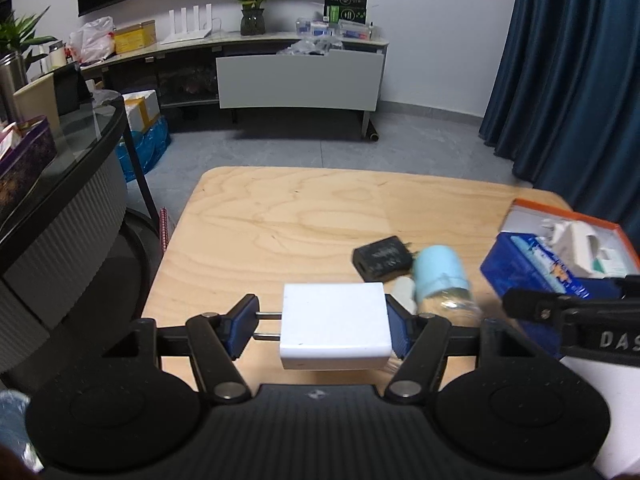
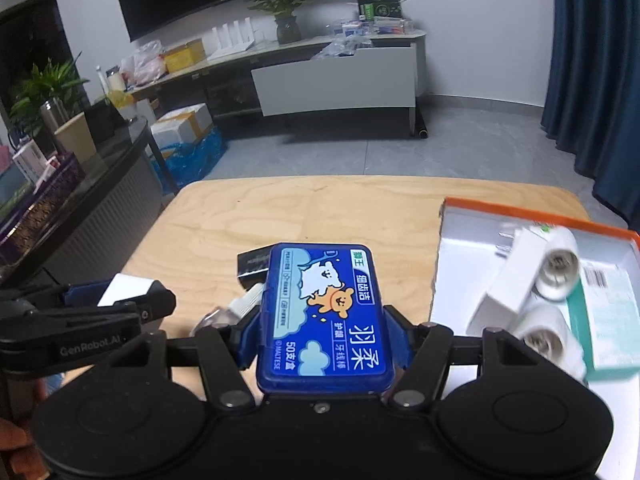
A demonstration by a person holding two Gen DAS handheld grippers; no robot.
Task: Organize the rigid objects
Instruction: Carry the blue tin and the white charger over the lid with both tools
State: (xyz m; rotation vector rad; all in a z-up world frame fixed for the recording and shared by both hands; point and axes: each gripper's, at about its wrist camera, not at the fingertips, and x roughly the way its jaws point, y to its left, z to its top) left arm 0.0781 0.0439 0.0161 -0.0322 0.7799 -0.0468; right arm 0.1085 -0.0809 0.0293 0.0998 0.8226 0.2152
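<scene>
My left gripper (image 1: 320,326) is shut on a white plug charger (image 1: 335,326), its two metal prongs pointing left, held above the wooden table (image 1: 280,216). My right gripper (image 2: 324,336) is shut on a blue floss-pick box (image 2: 324,312), also seen in the left wrist view (image 1: 532,268). An orange-rimmed white tray (image 2: 460,232) at the table's right holds white bulb sockets (image 2: 558,264), a white box and a teal box. A black adapter (image 1: 382,258) and a clear bottle with a light-blue cap (image 1: 440,270) lie on the table between the grippers.
A dark glass-topped counter (image 1: 80,148) with boxes stands to the left. A TV stand (image 1: 296,80) with plants and clutter lines the far wall. Blue curtains (image 1: 572,80) hang at the right. Boxes sit on the floor at the left.
</scene>
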